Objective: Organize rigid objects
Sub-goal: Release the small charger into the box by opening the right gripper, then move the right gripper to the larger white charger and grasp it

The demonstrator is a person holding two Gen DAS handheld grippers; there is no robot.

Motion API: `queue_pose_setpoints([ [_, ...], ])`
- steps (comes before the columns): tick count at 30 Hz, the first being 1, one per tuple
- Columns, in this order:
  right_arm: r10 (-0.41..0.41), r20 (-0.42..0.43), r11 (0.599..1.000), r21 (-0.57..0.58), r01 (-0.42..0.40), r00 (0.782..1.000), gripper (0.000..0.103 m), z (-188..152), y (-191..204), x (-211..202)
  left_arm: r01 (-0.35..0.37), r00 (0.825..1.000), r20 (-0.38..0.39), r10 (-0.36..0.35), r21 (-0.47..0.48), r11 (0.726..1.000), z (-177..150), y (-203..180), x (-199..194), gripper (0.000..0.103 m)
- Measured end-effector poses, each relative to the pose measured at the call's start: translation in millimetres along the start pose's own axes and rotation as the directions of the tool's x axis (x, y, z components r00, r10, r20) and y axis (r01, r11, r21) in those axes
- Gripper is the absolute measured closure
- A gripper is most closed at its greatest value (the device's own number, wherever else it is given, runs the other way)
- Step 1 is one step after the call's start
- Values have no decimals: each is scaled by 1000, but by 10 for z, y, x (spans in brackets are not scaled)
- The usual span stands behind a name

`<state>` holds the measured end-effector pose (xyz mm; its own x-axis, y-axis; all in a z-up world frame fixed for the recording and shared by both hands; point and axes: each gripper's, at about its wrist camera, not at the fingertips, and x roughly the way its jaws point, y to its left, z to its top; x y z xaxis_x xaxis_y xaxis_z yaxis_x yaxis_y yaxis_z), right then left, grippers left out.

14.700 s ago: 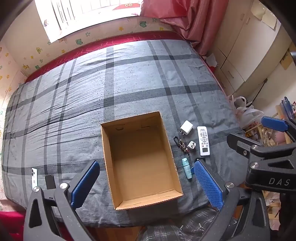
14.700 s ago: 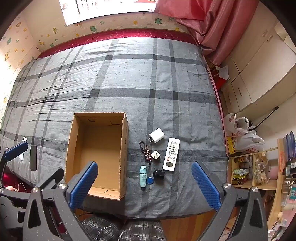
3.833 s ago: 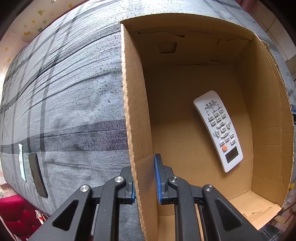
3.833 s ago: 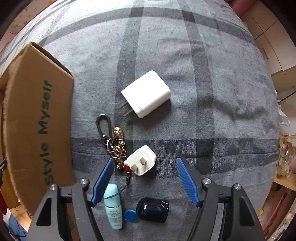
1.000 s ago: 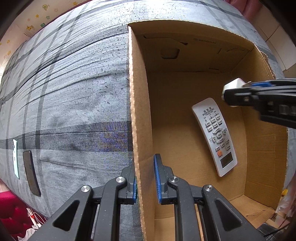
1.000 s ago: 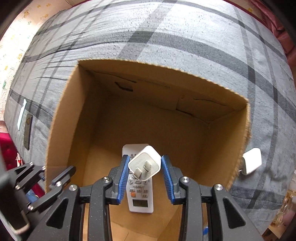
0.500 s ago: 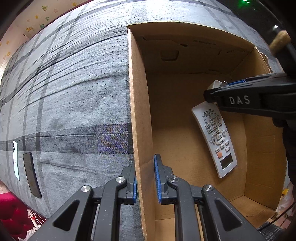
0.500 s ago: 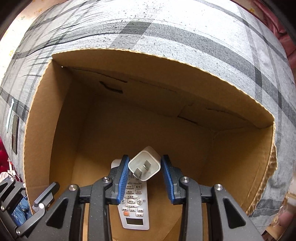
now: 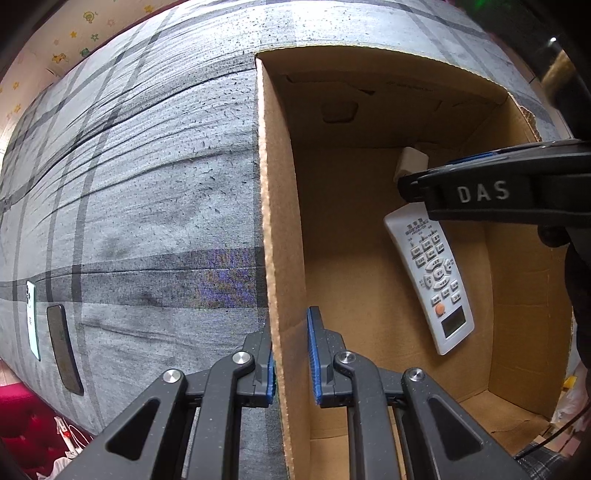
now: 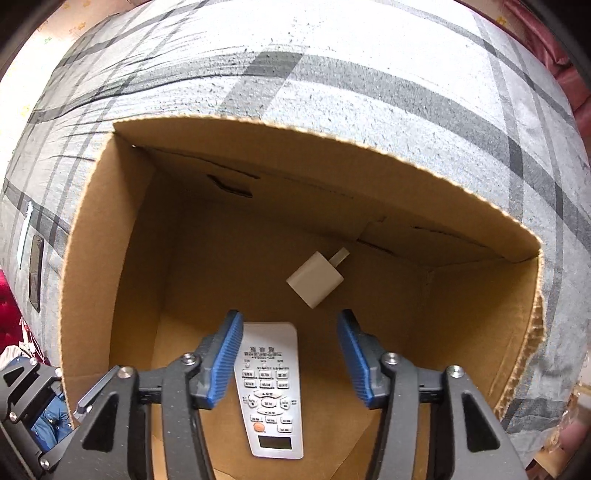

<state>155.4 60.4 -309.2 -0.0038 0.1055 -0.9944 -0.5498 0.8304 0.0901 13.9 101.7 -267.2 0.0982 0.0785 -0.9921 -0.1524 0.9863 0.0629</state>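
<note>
The small white plug (image 10: 315, 279) has just been released: half a second ago it was gripped by the right tool (image 10: 290, 356), whose fingers are now spread apart above the box (image 10: 85, 258). The plug lies on the box floor just beyond the remote (image 10: 271, 387). The box's left wall is kept clenched by the left tool (image 9: 291, 354). Two items are judged stowed; the rest are out of view.

You are looking at a bed (image 9: 147, 177) covered in a grey plaid blanket with darker stripes. At about nine o'clock near its edge lie two phones side by side: a white phone (image 9: 32, 319) and, just beside it, a dark phone (image 9: 63, 349). Wallpaper with stars (image 9: 74, 35) shows at eleven o'clock.
</note>
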Motion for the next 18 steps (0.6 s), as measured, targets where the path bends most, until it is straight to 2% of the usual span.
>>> queue_pose_setpoints([
  [10,23,54,1000,-3,-23,998,20,-135,74,-239,-9,1000,-4,9,4,1000,12,-7,12,88],
  [18,21,98,999,-27,-19,995,4,-76,50,-472,-13,1000,-9,13,1,1000,15,-7,23,88],
])
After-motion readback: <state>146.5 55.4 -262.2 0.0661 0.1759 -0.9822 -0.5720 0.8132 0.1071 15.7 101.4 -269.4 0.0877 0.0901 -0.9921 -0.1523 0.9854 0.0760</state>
